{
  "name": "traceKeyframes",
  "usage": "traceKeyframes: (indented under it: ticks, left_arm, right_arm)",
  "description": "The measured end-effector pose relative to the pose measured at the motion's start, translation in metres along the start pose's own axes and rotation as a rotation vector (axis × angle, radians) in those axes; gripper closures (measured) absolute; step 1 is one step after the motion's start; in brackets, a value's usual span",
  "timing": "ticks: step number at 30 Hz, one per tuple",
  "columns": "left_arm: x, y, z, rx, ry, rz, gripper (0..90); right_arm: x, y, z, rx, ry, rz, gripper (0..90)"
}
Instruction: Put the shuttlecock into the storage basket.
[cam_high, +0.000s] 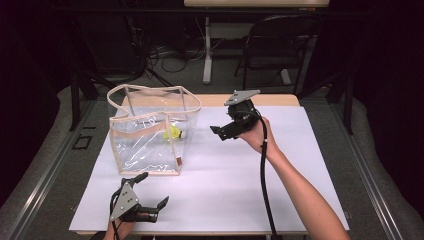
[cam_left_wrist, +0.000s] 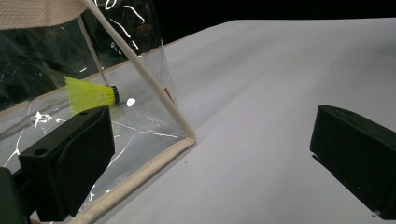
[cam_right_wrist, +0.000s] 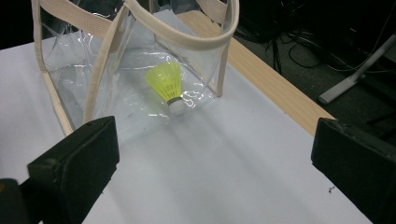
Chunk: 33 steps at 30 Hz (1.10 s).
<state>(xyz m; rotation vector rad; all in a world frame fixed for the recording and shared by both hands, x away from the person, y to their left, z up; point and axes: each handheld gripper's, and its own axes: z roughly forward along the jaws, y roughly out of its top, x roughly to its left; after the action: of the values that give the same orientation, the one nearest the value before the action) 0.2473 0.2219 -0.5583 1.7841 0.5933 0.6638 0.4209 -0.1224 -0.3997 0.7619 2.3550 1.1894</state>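
Note:
A clear plastic bag with beige trim stands open-topped on the left half of the white sheet. Inside it, on the bottom, lies a yellow shuttlecock. My right gripper hovers just right of the bag, open and holding nothing, jaws aimed at it. Its view looks at the shuttlecock through the bag's wall. My left gripper rests open near the front edge, in front of the bag. Its view has the bag's lower corner and the shuttlecock behind the left jaw.
A white sheet covers the wooden table. A black folding chair and a white table leg stand beyond the far edge, with cables on the floor. Grey floor runs along both sides.

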Motion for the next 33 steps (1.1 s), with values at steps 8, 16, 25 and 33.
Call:
traceKeyframes:
  ticks: [8, 16, 25, 33]
  left_arm:
    - [-0.001, 0.000, 0.001, 0.003, -0.010, 0.000, 0.0]
    - [-0.002, -0.001, -0.001, 0.003, -0.012, 0.003, 0.0]
    - [-0.002, -0.001, 0.000, 0.002, -0.016, 0.000, 0.0]
    - [-0.002, 0.000, 0.000, 0.003, -0.015, 0.001, 0.0]
  right_arm:
    - [0.002, -0.025, -0.011, -0.021, -0.014, 0.014, 0.6]
    - [0.010, -0.047, -0.021, -0.037, -0.033, 0.016, 0.8]
    - [0.017, -0.072, -0.035, -0.069, -0.063, 0.030, 0.8]
    - [0.025, -0.095, -0.045, -0.091, -0.074, 0.051, 0.9]
